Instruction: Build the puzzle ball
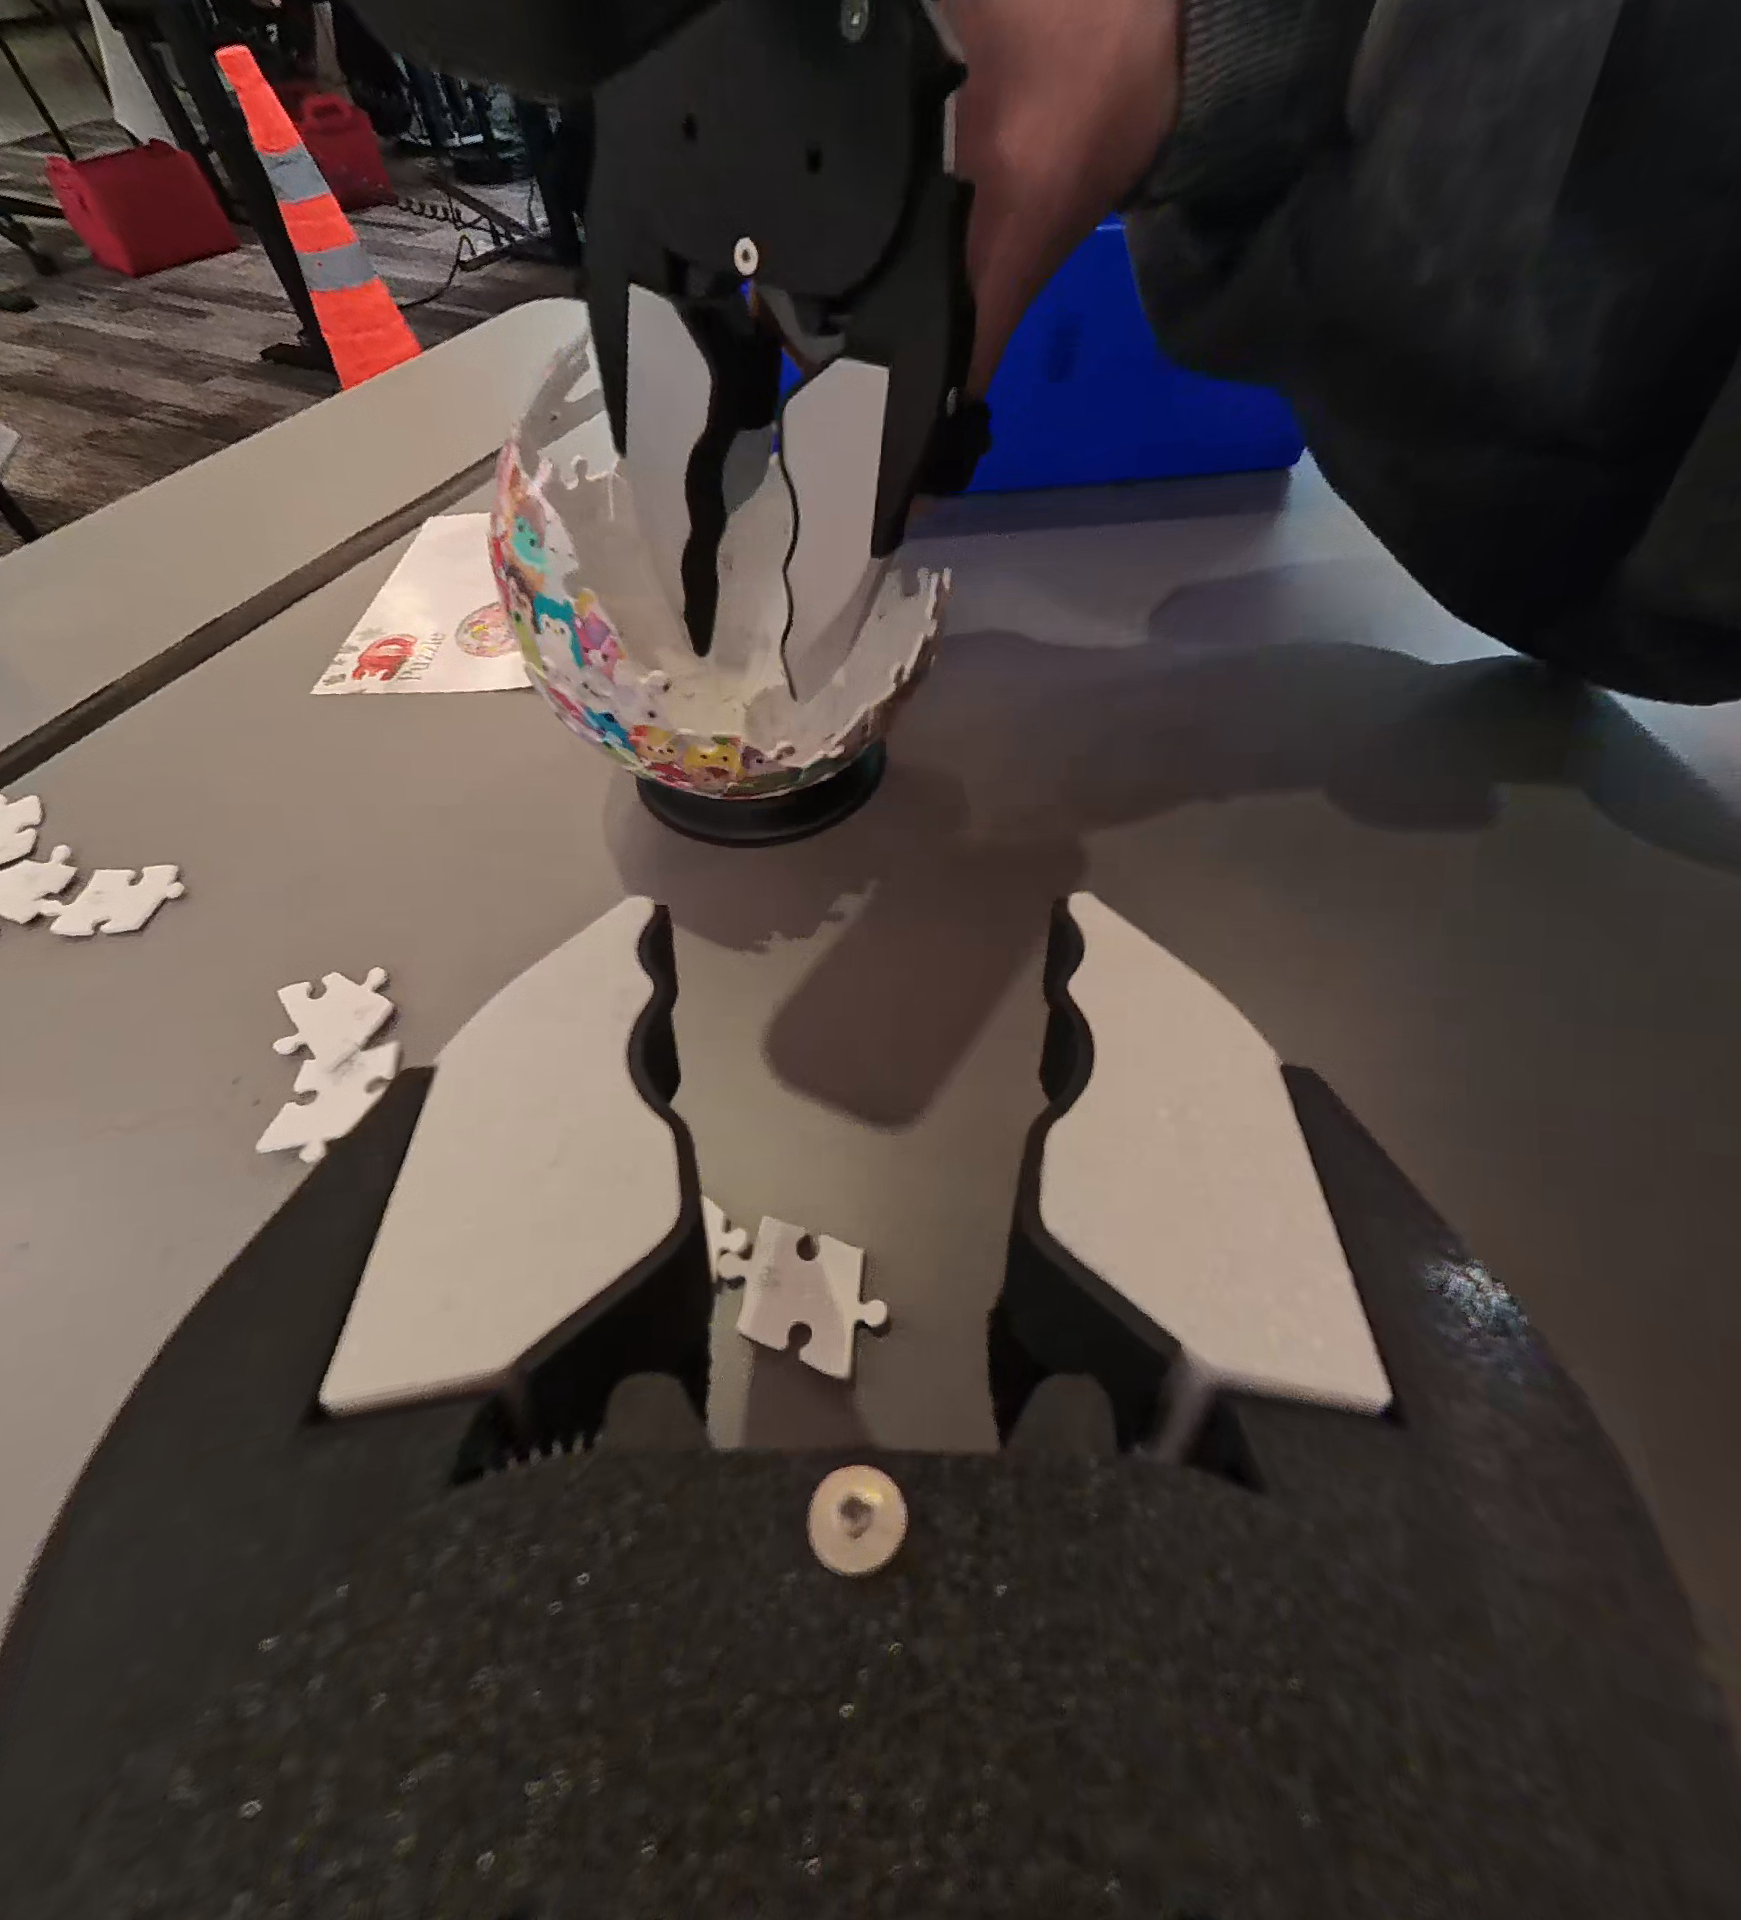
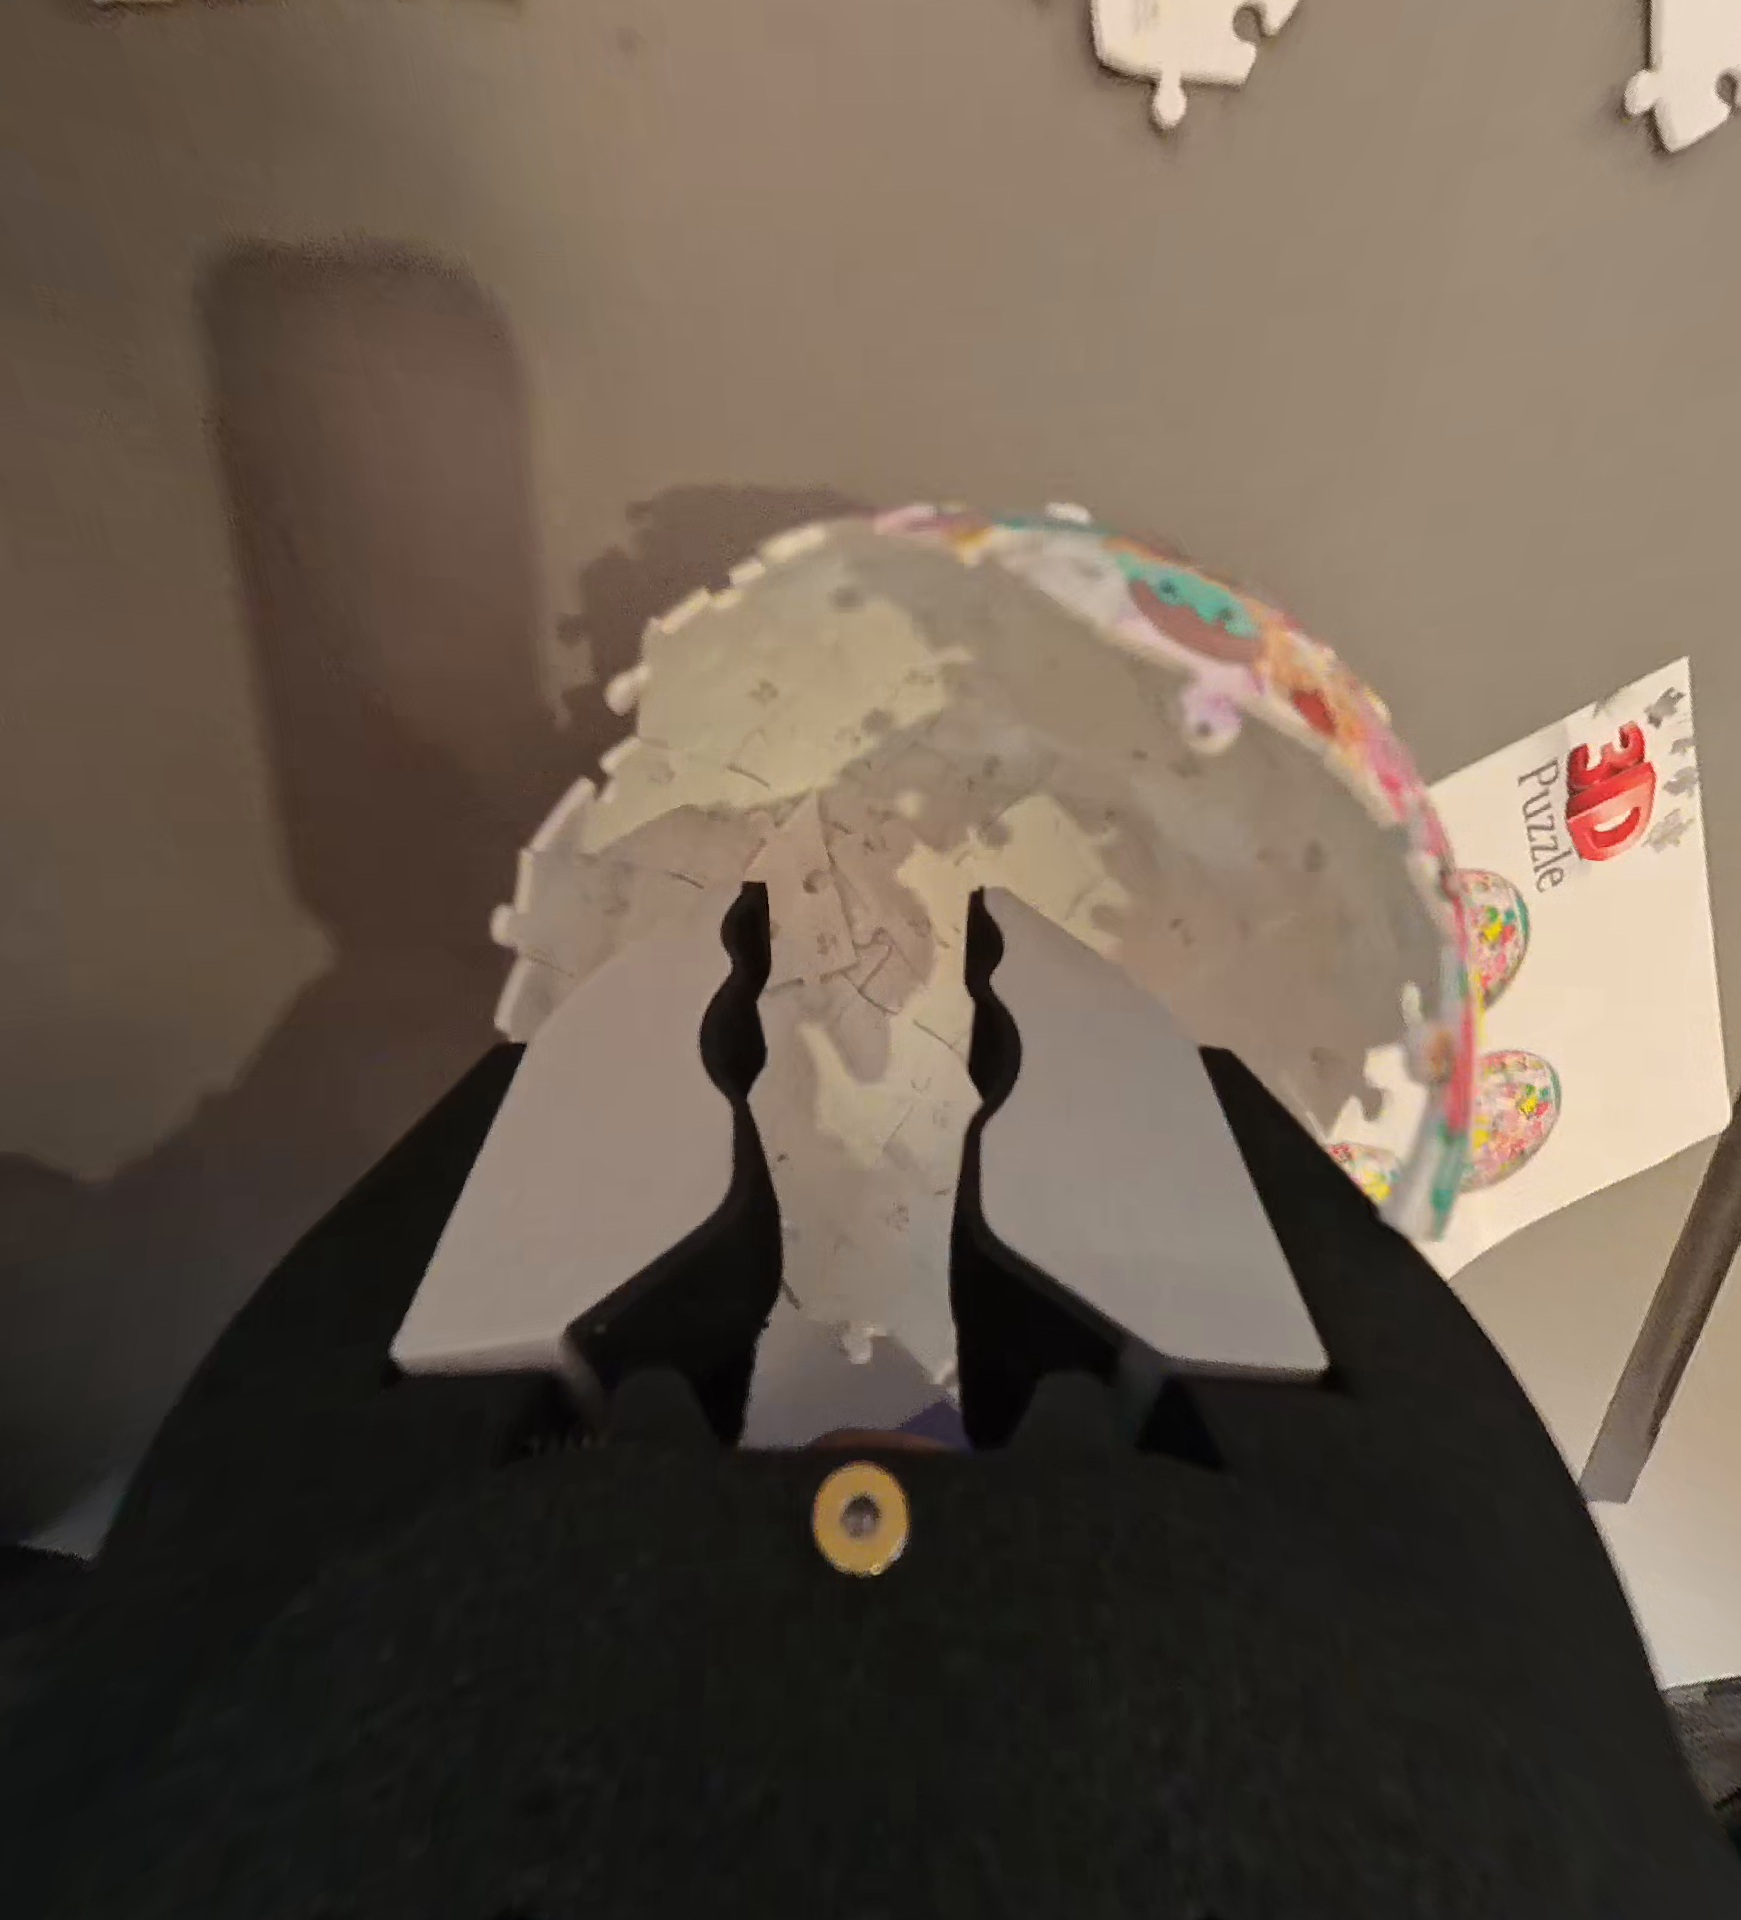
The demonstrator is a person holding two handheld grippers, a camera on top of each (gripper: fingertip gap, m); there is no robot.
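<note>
1. Ball (image 1: 658, 665), half built, an open shell with white inside and colourful outside, sits on a black stand (image 1: 762, 805) at centre frame on the grey tabletop (image 1: 1261, 987).
2. Right gripper (image 1: 746, 655) reaches down into the shell from top of frame; jaws apart, nothing between them. Right wrist view: right gripper (image 2: 871, 899) tips inside the bowl of the ball (image 2: 949, 779).
3. Left gripper (image 1: 861, 914) low in frame, above the tabletop, short of the ball; jaws wide open, empty.
4. Loose white pieces: one (image 1: 809, 1294) between the left fingers, others (image 1: 336, 1060) at left.
5. Leaflet (image 1: 430, 613) flat left of the ball; cone (image 1: 310, 208) upper left.
</note>
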